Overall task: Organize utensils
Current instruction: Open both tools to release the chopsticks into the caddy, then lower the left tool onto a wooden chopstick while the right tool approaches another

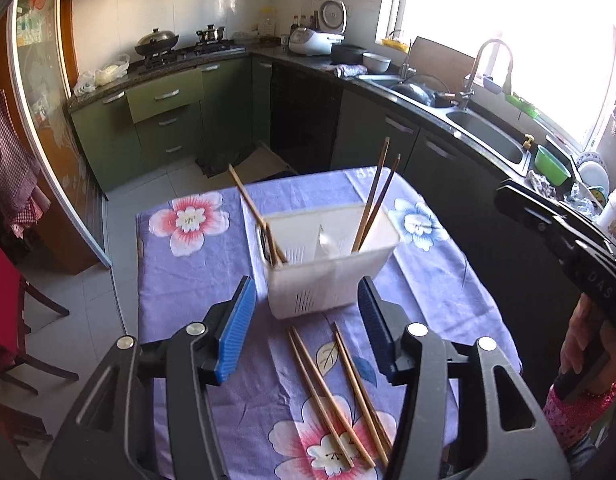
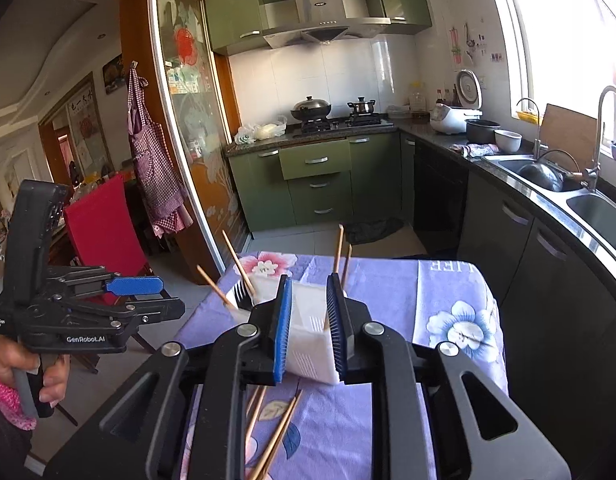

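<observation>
A white plastic utensil caddy [image 1: 327, 264] stands mid-table on the purple floral cloth [image 1: 188, 280]. It holds chopsticks [image 1: 371, 208] at both ends, a dark fork [image 1: 268, 246] and a white spoon [image 1: 327, 242]. Several loose chopsticks [image 1: 331, 392] lie on the cloth in front of it. My left gripper [image 1: 306, 284] hovers open above them, with nothing between its blue pads. My right gripper [image 2: 309, 280] points at the caddy [image 2: 308, 344] with a narrow gap between its pads and nothing in it. The loose chopsticks [image 2: 276, 436] show below it. In the right wrist view the left gripper [image 2: 168, 298] is off the table's left side.
A red chair [image 2: 104, 232] stands left of the table. A dark counter with a sink [image 1: 487, 140] and a green bowl [image 1: 551, 166] runs close along the right. Green cabinets [image 2: 319, 184] and a stove [image 2: 335, 120] are at the far wall, with tiled floor between.
</observation>
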Tool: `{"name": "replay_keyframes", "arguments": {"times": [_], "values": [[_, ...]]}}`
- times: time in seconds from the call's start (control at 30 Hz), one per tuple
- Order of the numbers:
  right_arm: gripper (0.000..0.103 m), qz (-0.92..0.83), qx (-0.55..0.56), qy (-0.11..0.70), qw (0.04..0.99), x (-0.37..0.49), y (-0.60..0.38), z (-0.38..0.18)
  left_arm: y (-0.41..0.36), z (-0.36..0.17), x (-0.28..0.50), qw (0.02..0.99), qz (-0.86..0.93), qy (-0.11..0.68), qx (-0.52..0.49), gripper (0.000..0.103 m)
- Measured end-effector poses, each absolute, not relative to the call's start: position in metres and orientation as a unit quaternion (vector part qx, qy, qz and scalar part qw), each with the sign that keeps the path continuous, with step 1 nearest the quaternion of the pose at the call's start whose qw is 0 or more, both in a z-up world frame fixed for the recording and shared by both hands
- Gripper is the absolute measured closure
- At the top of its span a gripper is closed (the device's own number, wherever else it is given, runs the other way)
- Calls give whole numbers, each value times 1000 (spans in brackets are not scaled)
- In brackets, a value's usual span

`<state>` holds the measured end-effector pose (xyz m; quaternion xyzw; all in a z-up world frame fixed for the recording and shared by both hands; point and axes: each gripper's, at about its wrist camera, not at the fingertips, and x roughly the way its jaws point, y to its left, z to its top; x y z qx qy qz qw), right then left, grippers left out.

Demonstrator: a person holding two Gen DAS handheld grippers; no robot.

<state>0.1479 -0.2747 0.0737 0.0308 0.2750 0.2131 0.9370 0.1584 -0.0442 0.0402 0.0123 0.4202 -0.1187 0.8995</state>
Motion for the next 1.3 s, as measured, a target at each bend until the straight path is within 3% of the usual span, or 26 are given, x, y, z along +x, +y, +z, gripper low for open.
{"name": "replay_keyframes", "arguments": {"times": [0.07, 0.2, 0.33, 0.43, 0.8, 0.93, 1.2, 1.3], "values": [[75, 208, 42, 290, 933, 130, -286, 51, -44, 11, 155, 886, -115, 449, 9, 52], [74, 191, 68, 322, 925, 104, -305, 0, -44, -52, 160, 860, -98, 500, 0, 52], [74, 180, 105, 350, 913, 88, -325, -40, -43, -103, 173, 839, -68, 539, 0, 68], [74, 175, 123, 366, 906, 84, -335, -60, -44, -125, 182, 829, -55, 557, 2, 73], [74, 181, 142, 385, 894, 94, -340, -82, -65, -145, 203, 818, -40, 574, 26, 74], [74, 183, 150, 387, 891, 98, -342, -81, -67, -153, 209, 809, -32, 587, 32, 83], [74, 190, 161, 390, 887, 101, -345, -83, -73, -151, 214, 814, -22, 579, 46, 84], [74, 190, 163, 392, 885, 100, -344, -84, -76, -151, 212, 816, -28, 576, 49, 89]]}}
